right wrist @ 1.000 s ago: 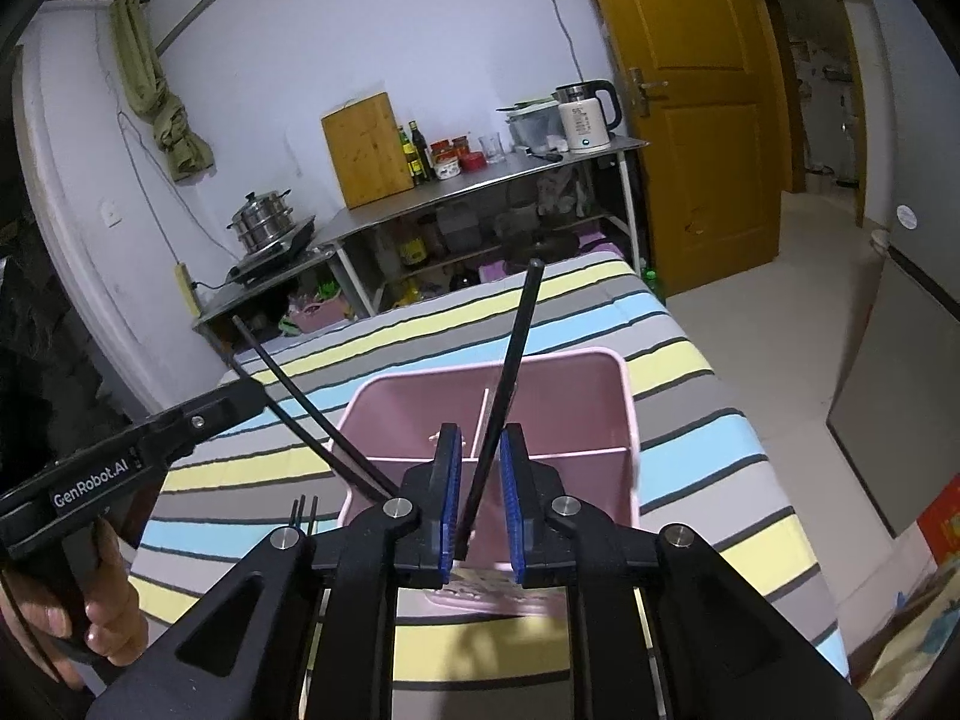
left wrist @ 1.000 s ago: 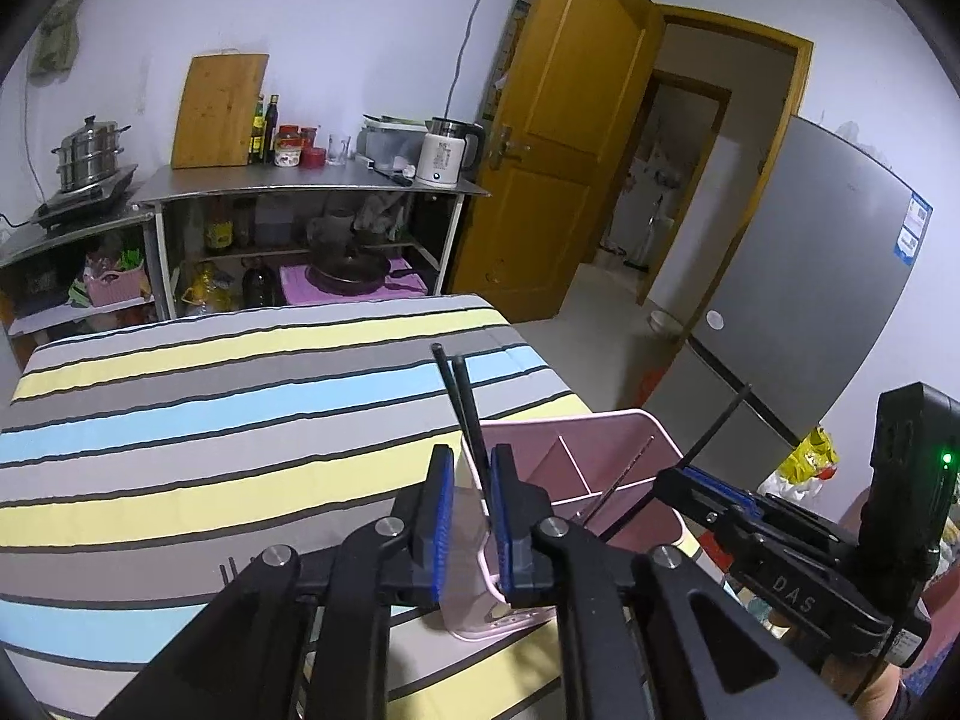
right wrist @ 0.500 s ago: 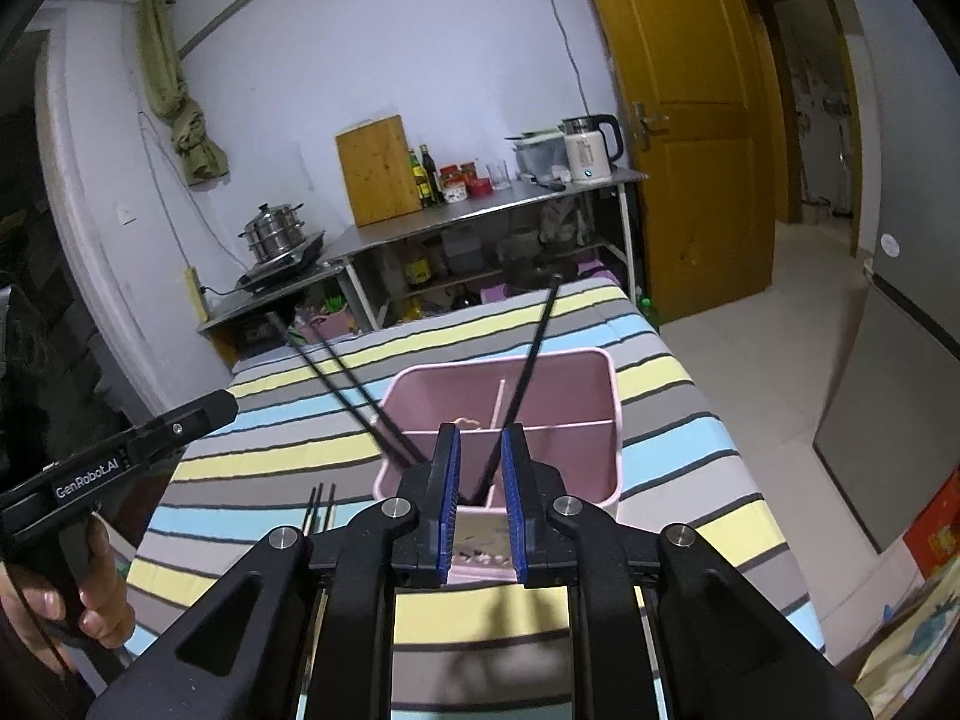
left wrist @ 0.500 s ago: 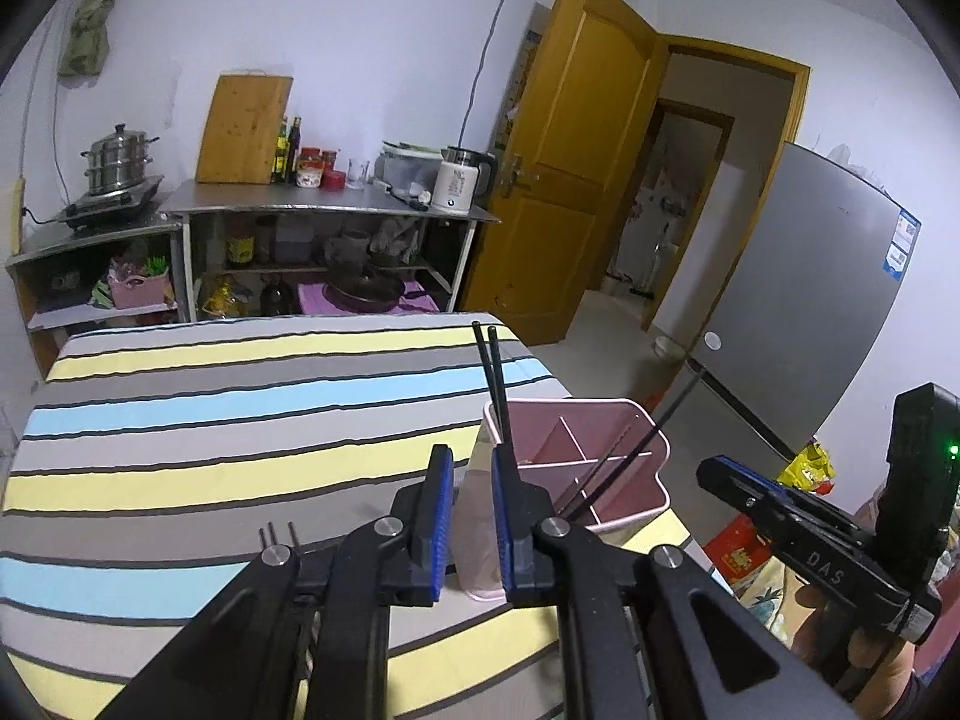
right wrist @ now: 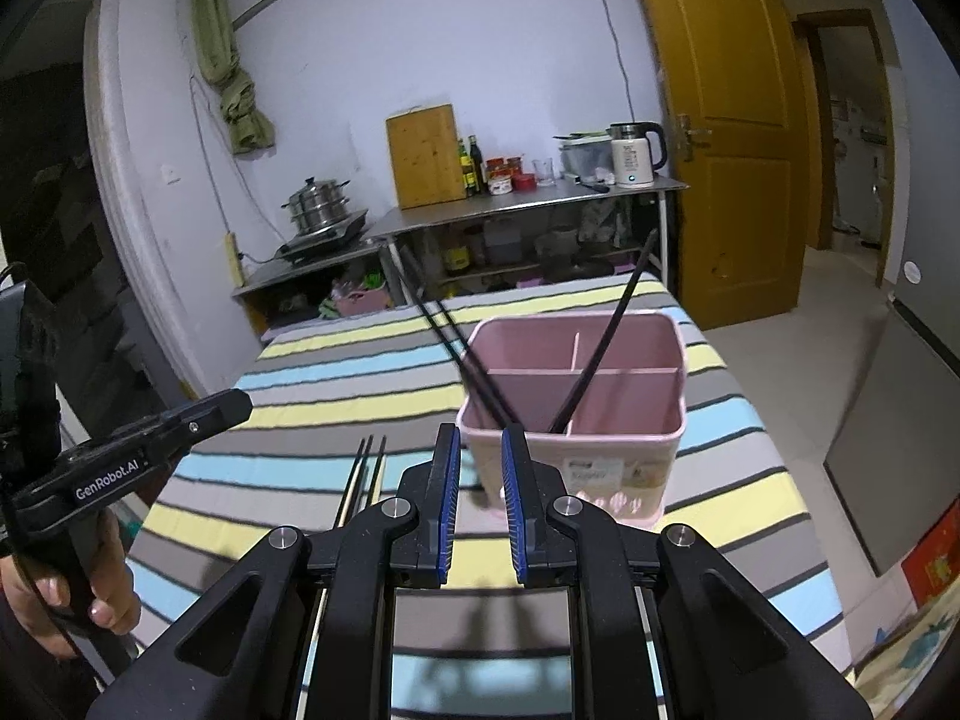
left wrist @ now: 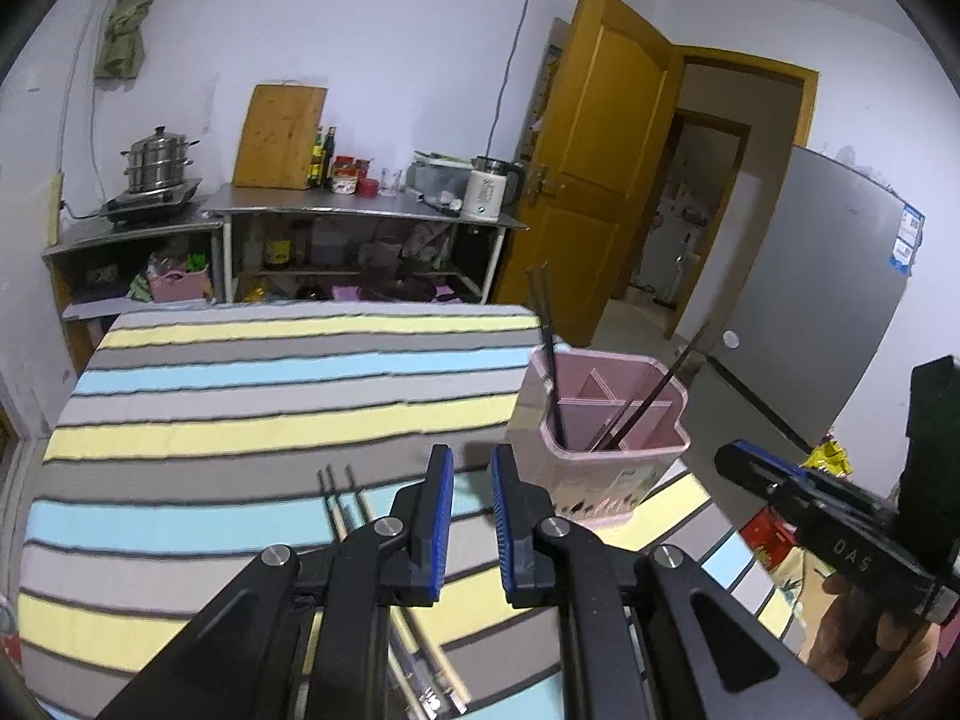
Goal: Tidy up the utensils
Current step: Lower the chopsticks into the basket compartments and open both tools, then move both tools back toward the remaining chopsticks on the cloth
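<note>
A pink utensil holder (left wrist: 600, 438) (right wrist: 576, 420) with compartments stands near the right edge of the striped table (left wrist: 240, 396). A pair of black chopsticks (left wrist: 549, 360) (right wrist: 462, 348) leans in its left part. More black chopsticks (left wrist: 654, 384) (right wrist: 606, 336) lean in another compartment. Other chopsticks (left wrist: 336, 492) (right wrist: 363, 468) lie flat on the cloth, left of the holder. My left gripper (left wrist: 471, 456) hovers short of the holder, its jaws a narrow gap apart with nothing between them. My right gripper (right wrist: 480, 438) stands the same way in front of the holder, holding nothing.
A steel shelf unit (left wrist: 360, 216) with a kettle (left wrist: 486, 192), a cutting board (left wrist: 279, 138) and a pot (left wrist: 156, 162) lines the far wall. An open wooden door (left wrist: 594, 168) and a grey fridge (left wrist: 828, 300) are to the right. A hand (right wrist: 72, 606) holds the left gripper.
Both grippers have drawn back from the pink holder, which looks smaller now. The black chopsticks stay standing in it. The chopsticks lying on the cloth have come into fuller view.
</note>
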Demonstrator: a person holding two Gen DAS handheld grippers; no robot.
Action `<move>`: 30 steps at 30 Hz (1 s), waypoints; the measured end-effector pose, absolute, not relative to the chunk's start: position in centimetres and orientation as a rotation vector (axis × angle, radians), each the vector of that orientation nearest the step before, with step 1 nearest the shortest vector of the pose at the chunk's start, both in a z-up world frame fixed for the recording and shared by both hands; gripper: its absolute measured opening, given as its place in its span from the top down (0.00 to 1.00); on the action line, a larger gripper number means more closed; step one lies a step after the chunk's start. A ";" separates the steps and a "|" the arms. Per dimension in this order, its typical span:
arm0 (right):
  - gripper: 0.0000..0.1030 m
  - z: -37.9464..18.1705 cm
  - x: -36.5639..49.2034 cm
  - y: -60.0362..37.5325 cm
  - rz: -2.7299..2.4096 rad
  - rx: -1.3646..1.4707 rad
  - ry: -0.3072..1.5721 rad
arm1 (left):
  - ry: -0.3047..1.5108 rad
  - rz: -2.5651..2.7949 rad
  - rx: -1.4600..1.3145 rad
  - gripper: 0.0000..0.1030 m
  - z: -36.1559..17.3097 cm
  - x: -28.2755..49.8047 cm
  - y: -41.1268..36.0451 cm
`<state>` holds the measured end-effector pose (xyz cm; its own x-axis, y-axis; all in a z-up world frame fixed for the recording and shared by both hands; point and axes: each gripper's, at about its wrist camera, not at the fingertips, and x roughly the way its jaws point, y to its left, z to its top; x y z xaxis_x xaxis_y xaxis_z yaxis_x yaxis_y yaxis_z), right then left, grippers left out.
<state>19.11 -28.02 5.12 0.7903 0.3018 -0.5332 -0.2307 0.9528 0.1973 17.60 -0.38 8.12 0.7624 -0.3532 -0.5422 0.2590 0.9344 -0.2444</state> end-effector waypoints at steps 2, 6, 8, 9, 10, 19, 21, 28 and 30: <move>0.86 4.5 18.7 -27.8 0.298 0.125 0.606 | 0.638 -0.322 -0.160 0.88 7.2 17.2 0.2; 0.86 3.4 18.3 -27.0 0.317 0.122 0.636 | 0.681 -0.293 -0.178 0.88 5.2 16.6 1.6; 0.86 2.9 18.3 -26.8 0.327 0.122 0.653 | 0.701 -0.277 -0.191 0.88 4.3 16.5 2.4; 0.86 2.6 18.3 -26.6 0.334 0.121 0.662 | 0.710 -0.268 -0.193 0.88 3.9 16.4 2.7; 0.86 2.3 18.3 -26.4 0.339 0.118 0.669 | 0.718 -0.259 -0.194 0.88 3.5 16.4 2.9; 0.86 0.0 18.7 -24.2 0.388 0.098 0.732 | 0.811 -0.218 -0.214 0.88 -0.3 17.9 4.1; 0.86 -0.5 18.9 -23.9 0.395 0.096 0.745 | 0.832 -0.204 -0.212 0.88 -1.4 18.6 4.2; 0.86 -2.5 20.1 -22.9 0.409 0.084 0.798 | 0.903 -0.174 -0.232 0.84 -5.2 21.5 4.2; 0.86 -2.9 20.4 -22.8 0.410 0.082 0.809 | 0.912 -0.171 -0.234 0.81 -5.9 22.1 4.2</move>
